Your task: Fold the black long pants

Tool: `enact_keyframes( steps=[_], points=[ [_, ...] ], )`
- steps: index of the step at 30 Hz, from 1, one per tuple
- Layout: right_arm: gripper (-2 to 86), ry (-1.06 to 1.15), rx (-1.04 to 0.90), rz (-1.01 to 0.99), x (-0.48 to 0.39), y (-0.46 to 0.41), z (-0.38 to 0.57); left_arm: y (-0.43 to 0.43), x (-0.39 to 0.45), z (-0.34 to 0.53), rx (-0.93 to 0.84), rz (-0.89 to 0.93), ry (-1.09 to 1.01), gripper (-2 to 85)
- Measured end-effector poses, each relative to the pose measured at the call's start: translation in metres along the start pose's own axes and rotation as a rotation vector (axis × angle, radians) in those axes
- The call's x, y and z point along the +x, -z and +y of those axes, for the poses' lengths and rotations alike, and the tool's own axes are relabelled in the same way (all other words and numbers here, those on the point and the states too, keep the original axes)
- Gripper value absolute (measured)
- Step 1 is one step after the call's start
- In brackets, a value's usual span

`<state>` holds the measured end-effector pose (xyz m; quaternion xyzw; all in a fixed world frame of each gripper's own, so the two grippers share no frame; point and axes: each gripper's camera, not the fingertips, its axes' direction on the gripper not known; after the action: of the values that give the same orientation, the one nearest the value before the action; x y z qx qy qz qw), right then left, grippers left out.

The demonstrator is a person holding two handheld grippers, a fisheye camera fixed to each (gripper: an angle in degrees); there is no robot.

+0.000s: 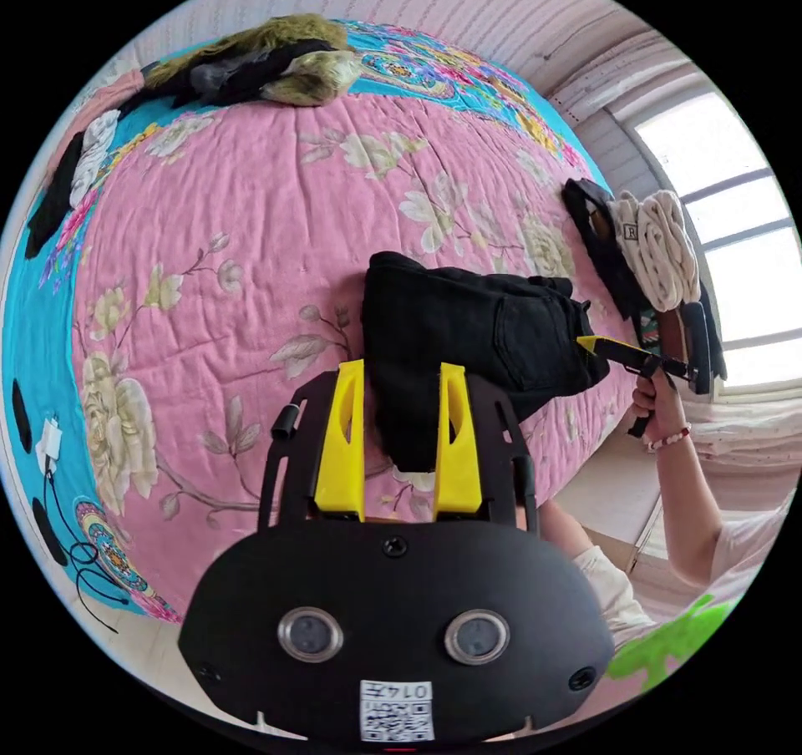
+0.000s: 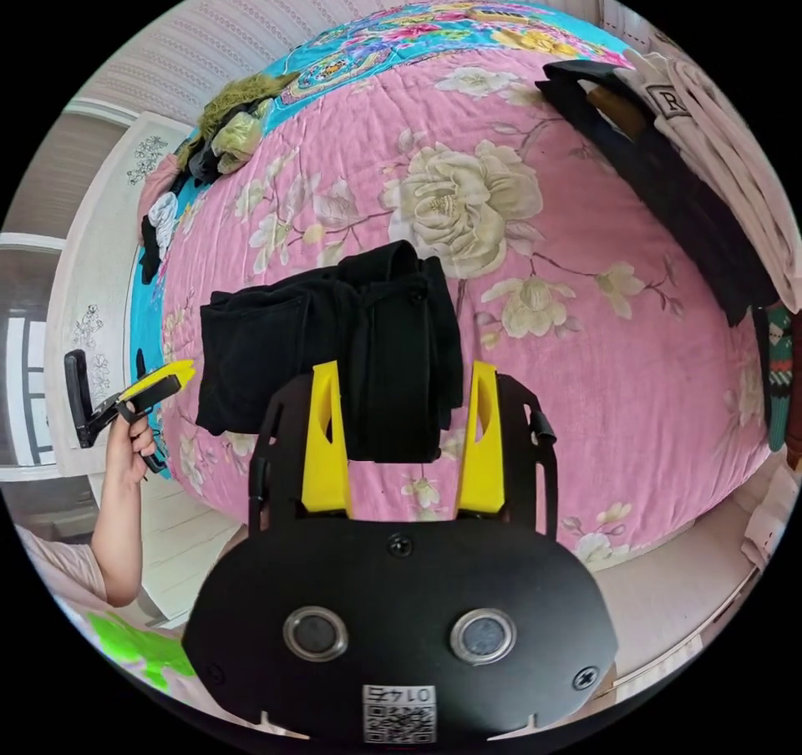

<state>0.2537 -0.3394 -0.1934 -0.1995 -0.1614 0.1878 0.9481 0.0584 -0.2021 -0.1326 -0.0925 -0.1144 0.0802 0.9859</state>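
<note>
The black long pants (image 1: 468, 337) lie folded into a thick, compact bundle near the edge of a bed, on a pink quilted bedspread (image 1: 251, 229) printed with large cream flowers and leafy stems. The cloth of the pants is matte and heavy, with a seam and a pocket visible on the upper layer.

In the left gripper view, the left gripper (image 1: 399, 446) has its two yellow jaws spread apart, released, and one narrow end of the bundle reaches between them without being pressed. In the right gripper view, the right gripper (image 2: 403, 438) is also released, its jaws wide on both sides of the other end of the pants (image 2: 334, 346). Each gripper appears as well in the other view, held in a hand (image 1: 656, 400) beside the bundle.

At the far side of the bed lies a heap of clothes with olive fur trim (image 1: 267, 58). To the right, near the window (image 1: 735, 237), stands a stack of folded garments, black below and cream knit on top (image 1: 660, 245). The bedspread has a turquoise border with a colourful pattern (image 1: 33, 321), where a white charger with a black cable (image 1: 52, 442) rests. The wall behind is pale with fine stripes, and the floor beside the bed is light.
</note>
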Motion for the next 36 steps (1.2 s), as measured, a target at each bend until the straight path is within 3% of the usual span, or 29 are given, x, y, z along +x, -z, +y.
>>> enact_keyframes(
  steps=[4,7,13,22,29,36],
  points=[
    [21.4,-0.002,-0.044,0.031,0.007,-0.008,-0.010,-0.023,-0.023,-0.005,-0.106,-0.014,0.019,13.7],
    [21.8,0.021,-0.070,0.092,0.005,-0.020,-0.015,-0.037,-0.027,-0.004,-0.074,-0.041,0.008,14.0],
    [21.3,0.012,-0.034,0.047,0.011,0.010,-0.022,0.000,-0.035,-0.005,-0.056,0.152,0.026,14.2],
    [21.1,0.020,-0.083,0.042,0.020,-0.001,-0.030,-0.042,-0.034,-0.011,-0.217,-0.057,-0.076,16.2],
    [21.5,0.009,-0.031,-0.063,0.034,0.034,-0.044,0.012,-0.060,-0.036,-0.075,0.194,0.009,13.8],
    [25.3,0.004,-0.121,-0.111,0.052,0.024,-0.071,-0.025,-0.095,-0.083,-0.173,0.239,0.070,16.3]
  ],
)
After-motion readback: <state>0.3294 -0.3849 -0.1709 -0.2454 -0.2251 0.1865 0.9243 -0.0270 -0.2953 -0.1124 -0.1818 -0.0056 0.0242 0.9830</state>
